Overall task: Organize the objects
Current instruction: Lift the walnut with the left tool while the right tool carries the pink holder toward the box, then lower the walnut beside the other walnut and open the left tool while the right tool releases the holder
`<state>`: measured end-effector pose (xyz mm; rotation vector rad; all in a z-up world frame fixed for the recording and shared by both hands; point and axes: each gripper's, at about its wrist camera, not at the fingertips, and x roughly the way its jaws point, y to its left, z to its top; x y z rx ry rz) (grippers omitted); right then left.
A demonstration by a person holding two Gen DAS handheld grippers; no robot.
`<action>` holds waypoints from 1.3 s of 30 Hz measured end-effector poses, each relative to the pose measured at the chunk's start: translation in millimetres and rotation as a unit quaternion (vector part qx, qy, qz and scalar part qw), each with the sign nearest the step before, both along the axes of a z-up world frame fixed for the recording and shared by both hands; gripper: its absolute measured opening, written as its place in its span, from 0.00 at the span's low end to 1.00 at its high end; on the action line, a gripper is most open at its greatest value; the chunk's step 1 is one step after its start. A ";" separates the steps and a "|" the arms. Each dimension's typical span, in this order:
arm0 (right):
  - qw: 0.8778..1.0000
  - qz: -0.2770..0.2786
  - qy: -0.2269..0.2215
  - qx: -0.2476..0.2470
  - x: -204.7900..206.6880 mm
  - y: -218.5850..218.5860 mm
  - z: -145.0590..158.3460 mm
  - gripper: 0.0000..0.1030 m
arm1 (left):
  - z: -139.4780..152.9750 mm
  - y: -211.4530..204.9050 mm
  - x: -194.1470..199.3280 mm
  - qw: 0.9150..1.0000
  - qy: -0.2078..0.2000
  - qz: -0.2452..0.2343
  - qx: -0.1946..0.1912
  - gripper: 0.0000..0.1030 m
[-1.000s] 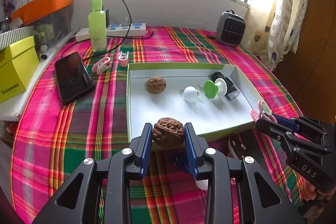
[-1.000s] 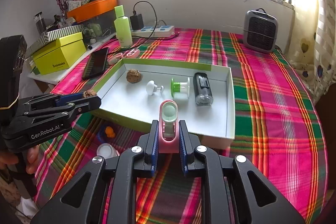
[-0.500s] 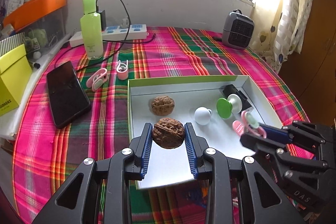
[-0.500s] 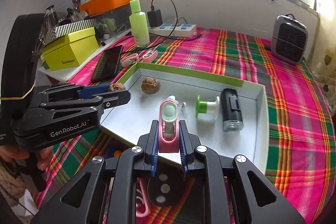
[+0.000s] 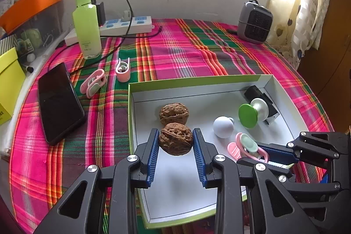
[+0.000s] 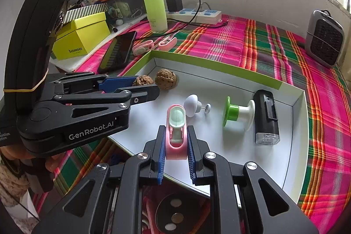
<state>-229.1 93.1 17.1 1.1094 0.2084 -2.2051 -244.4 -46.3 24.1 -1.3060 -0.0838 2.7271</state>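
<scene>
My left gripper is shut on a brown walnut and holds it over the near left part of the white box lid with green rim. A second walnut lies in the lid just beyond it. My right gripper is shut on a pink clip with a mint pad, held over the lid's near edge. The clip also shows in the left wrist view. In the lid lie a white knob, a green-and-white knob and a black flashlight.
On the plaid tablecloth left of the lid lie a black phone and two pink clips. Behind stand a green bottle, a power strip and a small grey heater. A yellow box sits at the left edge.
Both grippers have moved forward over the lid. The walnut in my left gripper now hangs just short of the lying walnut, and the pink clip is over the lid's near part.
</scene>
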 end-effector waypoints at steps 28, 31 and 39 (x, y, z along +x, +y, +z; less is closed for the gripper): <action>1.000 0.020 -0.002 0.021 -7.1 -8.9 -3.8 0.18 | -10.7 10.0 -20.9 1.000 -0.010 -0.020 -0.014 0.28; 1.000 0.018 -0.002 0.021 -7.7 -7.7 -3.6 0.18 | -11.5 11.3 -21.0 1.000 -0.010 -0.022 -0.018 0.28; 1.000 0.021 0.002 0.022 -5.9 -7.7 -2.7 0.18 | -11.3 10.4 -21.7 1.000 -0.011 -0.020 -0.016 0.28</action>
